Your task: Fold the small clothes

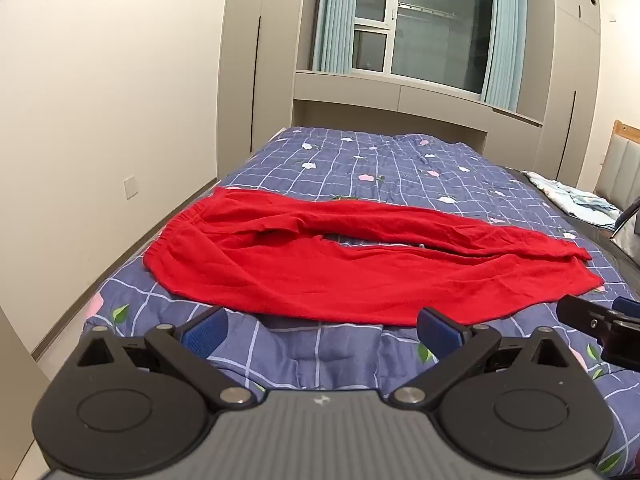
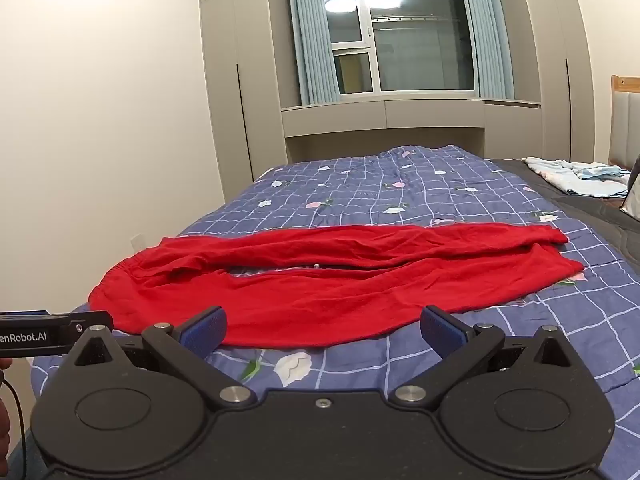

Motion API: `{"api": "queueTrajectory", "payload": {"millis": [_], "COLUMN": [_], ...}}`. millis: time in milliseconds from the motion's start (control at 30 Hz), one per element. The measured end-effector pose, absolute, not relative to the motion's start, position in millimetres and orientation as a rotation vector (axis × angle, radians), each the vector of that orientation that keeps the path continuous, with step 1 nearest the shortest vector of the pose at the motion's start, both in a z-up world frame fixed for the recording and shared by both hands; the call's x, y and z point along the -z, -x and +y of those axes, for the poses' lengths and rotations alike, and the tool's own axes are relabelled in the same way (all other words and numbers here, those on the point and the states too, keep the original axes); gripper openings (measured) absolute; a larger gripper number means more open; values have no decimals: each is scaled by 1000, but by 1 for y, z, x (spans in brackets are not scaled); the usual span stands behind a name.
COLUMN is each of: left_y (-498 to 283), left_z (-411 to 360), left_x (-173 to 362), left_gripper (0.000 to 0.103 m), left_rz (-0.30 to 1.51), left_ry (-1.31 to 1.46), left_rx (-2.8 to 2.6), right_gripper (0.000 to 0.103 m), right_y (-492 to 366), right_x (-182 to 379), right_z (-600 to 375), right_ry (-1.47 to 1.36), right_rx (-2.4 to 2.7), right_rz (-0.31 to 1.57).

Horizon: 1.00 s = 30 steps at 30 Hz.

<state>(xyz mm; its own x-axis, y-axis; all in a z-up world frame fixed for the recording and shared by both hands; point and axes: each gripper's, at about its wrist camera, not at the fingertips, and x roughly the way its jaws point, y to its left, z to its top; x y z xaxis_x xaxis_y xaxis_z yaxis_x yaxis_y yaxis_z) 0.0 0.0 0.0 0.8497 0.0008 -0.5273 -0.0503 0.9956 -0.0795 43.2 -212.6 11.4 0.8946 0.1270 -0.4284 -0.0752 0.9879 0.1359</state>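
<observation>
A pair of red trousers (image 1: 320, 264) (image 2: 312, 284) lies flat across the bed, waistband to the left, both legs stretched to the right with a narrow gap between them. My left gripper (image 1: 322, 330) is open just short of the trousers' near edge, nothing between its blue pads. In the right wrist view my right gripper (image 2: 323, 330) is also open, its fingertips level with the near leg's hem edge, holding nothing. The right gripper's finger shows at the right edge of the left wrist view; the left gripper's body (image 2: 48, 332) shows at the left edge of the right wrist view.
The bed has a blue checked floral quilt (image 1: 380, 160) (image 2: 360, 184). A pile of pale blue clothes (image 1: 576, 200) (image 2: 576, 176) lies at the far right by the headboard. A wall and wardrobe stand to the left, a window beyond.
</observation>
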Motion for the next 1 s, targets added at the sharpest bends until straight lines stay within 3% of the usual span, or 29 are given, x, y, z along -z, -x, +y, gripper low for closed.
{"api": "queueTrajectory", "payload": {"millis": [1000], "left_y": [-1], "left_z": [2], "left_x": [3], "left_gripper": [102], "left_rz": [561], "left_ry": [101], "left_rx": [-28], "right_gripper": [103], "right_y": [-41], "right_x": [-11], "right_z": [-213], "right_ry": [-117], "right_rx": [-107], "right_rz": [441]}}
